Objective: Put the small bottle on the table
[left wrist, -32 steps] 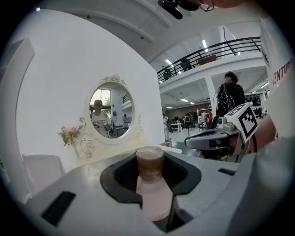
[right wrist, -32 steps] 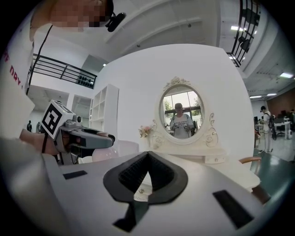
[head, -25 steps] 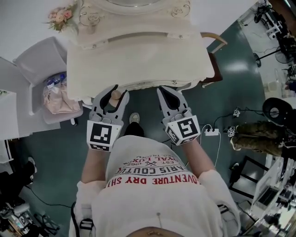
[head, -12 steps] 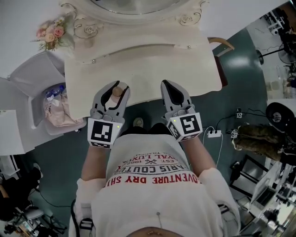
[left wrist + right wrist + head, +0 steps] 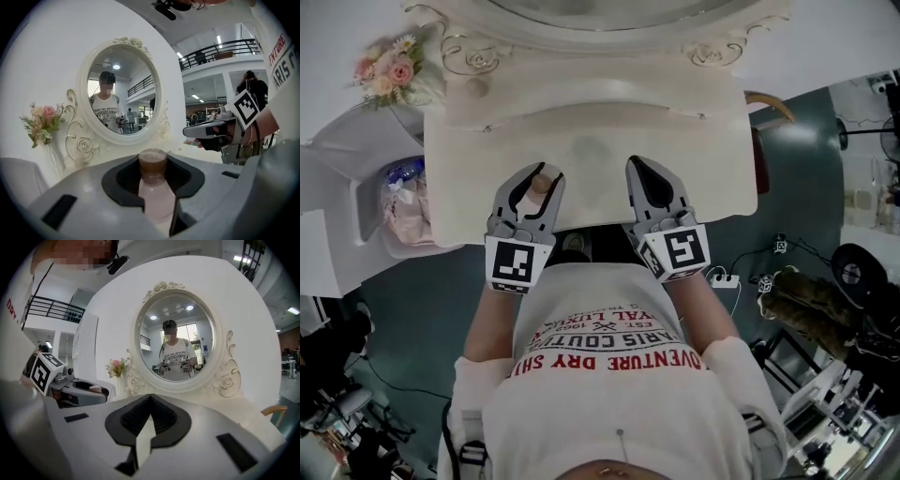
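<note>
The small bottle (image 5: 541, 184), pale pink with a brown cap (image 5: 153, 161), stands upright between the jaws of my left gripper (image 5: 531, 190), which is shut on its body (image 5: 157, 197). That gripper hangs over the front part of the cream dressing table (image 5: 694, 141), left of centre. My right gripper (image 5: 646, 180) is level with it to the right, also over the table's front, jaws closed together (image 5: 149, 404) with nothing in them. Whether the bottle's base touches the tabletop is hidden.
An oval mirror (image 5: 123, 96) in a carved cream frame rises at the table's back. Pink flowers (image 5: 387, 71) stand at the far left. A grey bin with bags (image 5: 398, 202) sits left of the table, a wooden chair (image 5: 772, 105) on the right. Cables and gear lie on the floor.
Both grippers have moved forward from the table's front edge to over the tabletop, the left one still carrying the bottle. The table now sits lower and closer in the head view.
</note>
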`<state>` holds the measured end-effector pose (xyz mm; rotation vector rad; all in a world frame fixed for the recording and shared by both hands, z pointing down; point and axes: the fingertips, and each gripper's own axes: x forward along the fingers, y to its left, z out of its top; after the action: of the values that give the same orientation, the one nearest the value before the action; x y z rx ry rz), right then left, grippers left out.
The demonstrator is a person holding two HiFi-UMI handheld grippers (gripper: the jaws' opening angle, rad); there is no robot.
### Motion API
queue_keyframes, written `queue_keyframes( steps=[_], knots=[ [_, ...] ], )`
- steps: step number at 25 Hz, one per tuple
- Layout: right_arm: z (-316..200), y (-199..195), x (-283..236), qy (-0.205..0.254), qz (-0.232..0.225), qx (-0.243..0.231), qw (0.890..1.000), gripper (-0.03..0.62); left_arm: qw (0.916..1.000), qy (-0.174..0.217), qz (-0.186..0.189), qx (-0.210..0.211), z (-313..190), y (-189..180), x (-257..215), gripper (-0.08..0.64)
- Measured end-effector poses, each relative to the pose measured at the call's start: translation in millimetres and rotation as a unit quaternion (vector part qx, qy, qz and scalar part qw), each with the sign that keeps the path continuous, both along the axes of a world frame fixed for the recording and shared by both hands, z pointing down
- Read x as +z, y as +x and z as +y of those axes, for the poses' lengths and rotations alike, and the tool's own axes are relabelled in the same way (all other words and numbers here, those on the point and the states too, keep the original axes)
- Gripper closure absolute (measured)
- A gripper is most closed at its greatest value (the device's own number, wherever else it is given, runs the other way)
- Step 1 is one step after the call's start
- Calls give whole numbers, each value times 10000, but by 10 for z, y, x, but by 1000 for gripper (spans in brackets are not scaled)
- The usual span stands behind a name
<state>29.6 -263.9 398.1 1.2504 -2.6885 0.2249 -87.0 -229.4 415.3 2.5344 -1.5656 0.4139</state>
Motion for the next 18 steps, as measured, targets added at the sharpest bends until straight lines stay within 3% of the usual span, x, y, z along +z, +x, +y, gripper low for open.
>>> queue_keyframes(
  steps=[8, 18],
  knots=[
    [-595, -94, 282, -80, 39, -610, 9981, 594, 9988, -94, -47, -486, -461, -75, 425, 430],
    [-992, -193, 823, -407, 187, -984, 9941, 594, 9968, -403, 0, -688, -808, -160, 1109, 430]
  ],
)
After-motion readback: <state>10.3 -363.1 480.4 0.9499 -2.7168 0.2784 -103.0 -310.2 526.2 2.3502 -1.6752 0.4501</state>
